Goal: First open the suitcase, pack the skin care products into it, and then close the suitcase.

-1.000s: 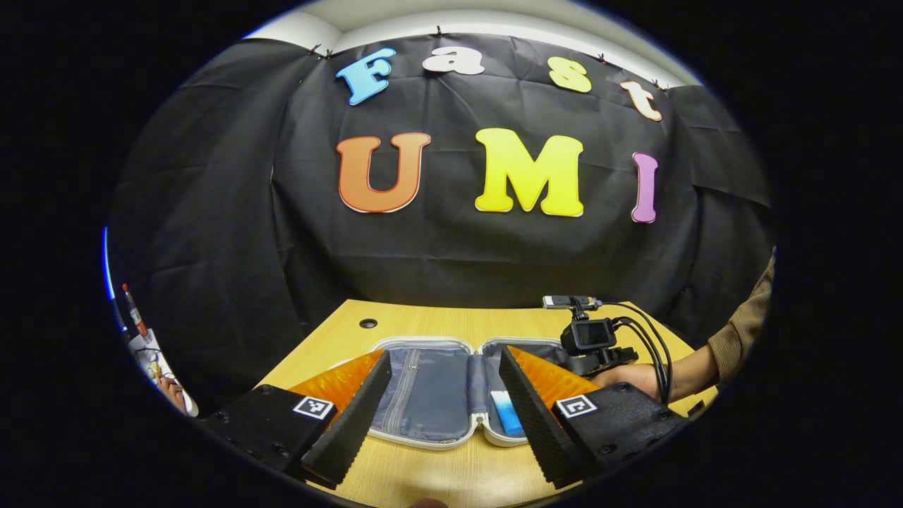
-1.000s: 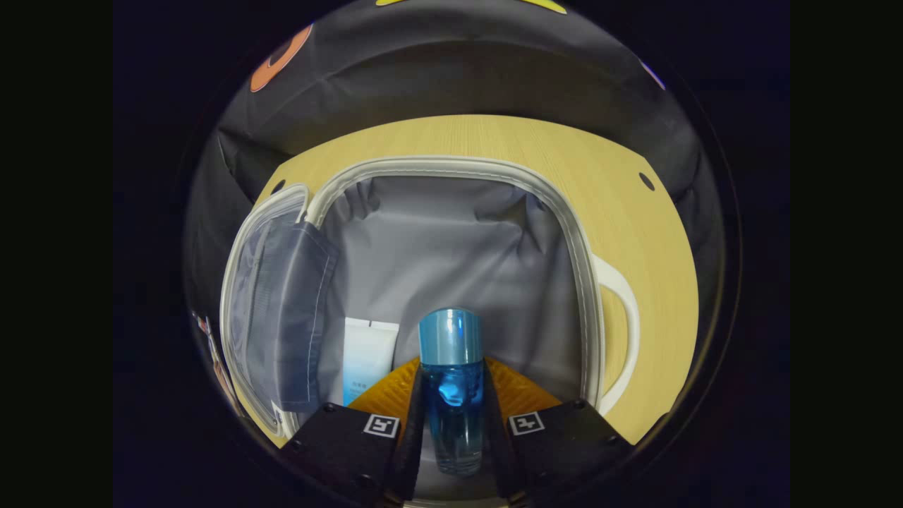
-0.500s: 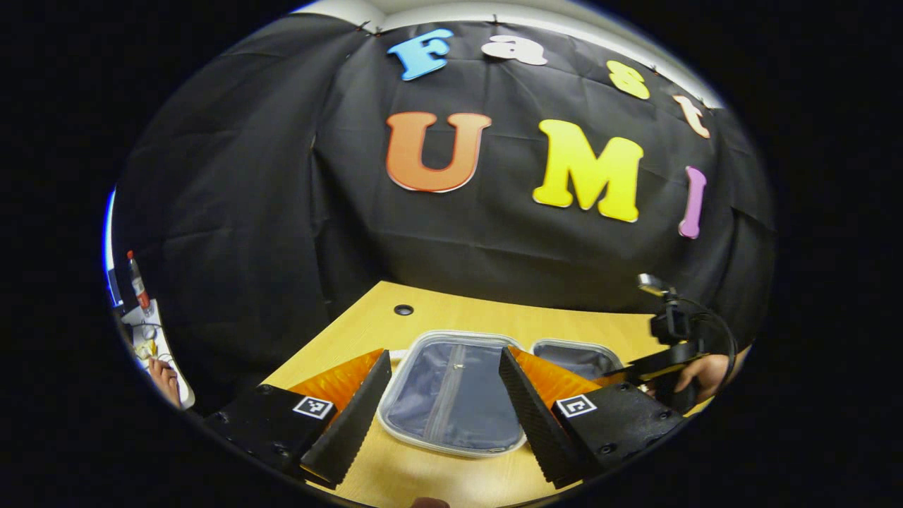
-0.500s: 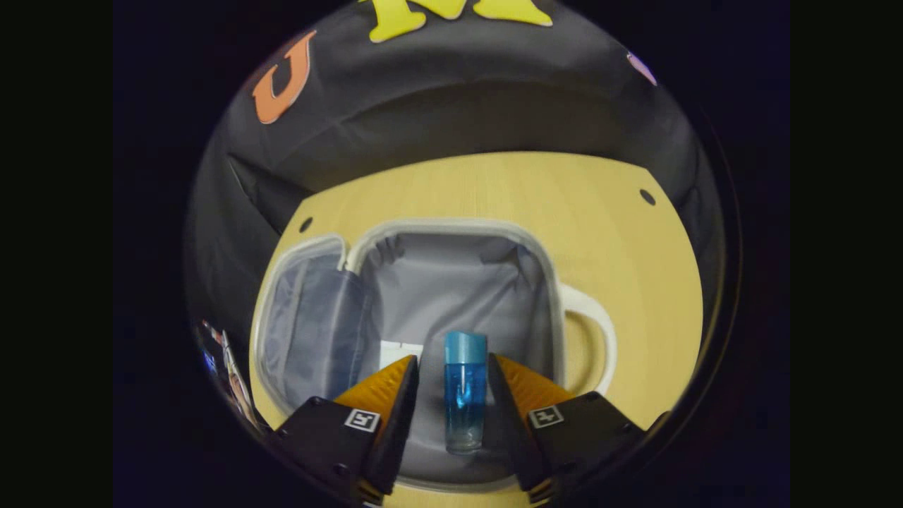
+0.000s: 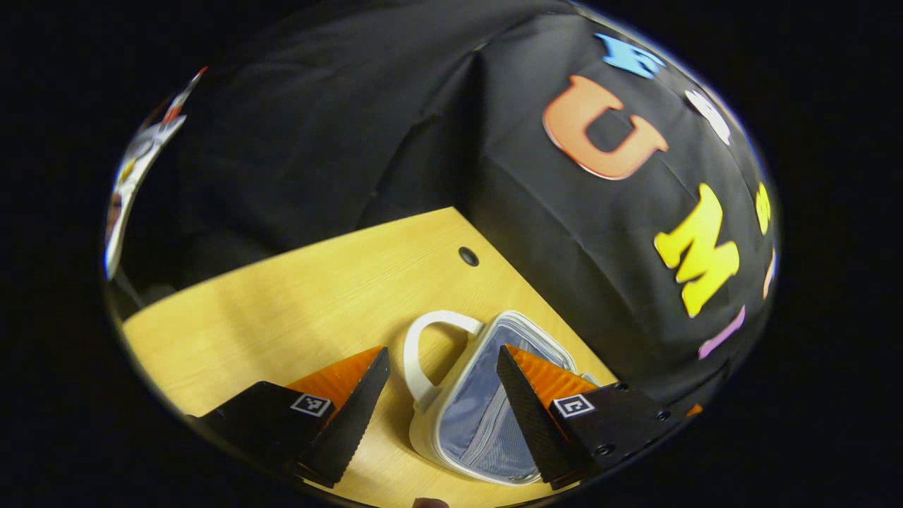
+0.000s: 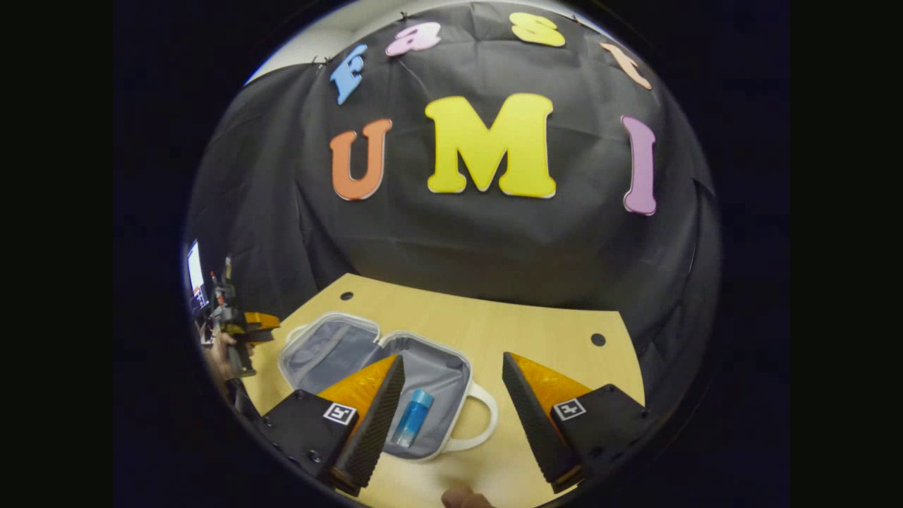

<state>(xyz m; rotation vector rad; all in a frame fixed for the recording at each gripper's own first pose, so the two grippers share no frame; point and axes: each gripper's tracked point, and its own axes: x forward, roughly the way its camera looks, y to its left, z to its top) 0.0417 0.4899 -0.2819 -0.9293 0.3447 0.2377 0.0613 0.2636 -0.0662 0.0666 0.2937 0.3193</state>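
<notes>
The white suitcase point(image 6: 460, 367) lies open on the wooden table point(image 6: 536, 331), grey lining up. A blue bottle point(image 6: 413, 418) rests on its side in the right half, just right of my left finger. My right gripper point(image 6: 452, 357) hovers open above and in front of that half, holding nothing. In the left gripper view the zipped mesh lid half point(image 5: 487, 409) and its white handle point(image 5: 430, 353) lie between the fingers of my open left gripper point(image 5: 442, 351), which hangs above them. The left gripper point(image 6: 240, 330), held by a hand, shows small at the far left of the right gripper view.
The table point(image 5: 303, 296) has cable holes point(image 6: 597, 339) near its back corners point(image 5: 468, 255). Black cloth walls the back and sides close behind the table edge. A second white handle point(image 6: 483, 423) sticks out from the suitcase's right half toward me.
My right gripper let go of the blue bottle inside the suitcase, opened wide and drew back and up. My left gripper swung left, now over the lid's handle side.
</notes>
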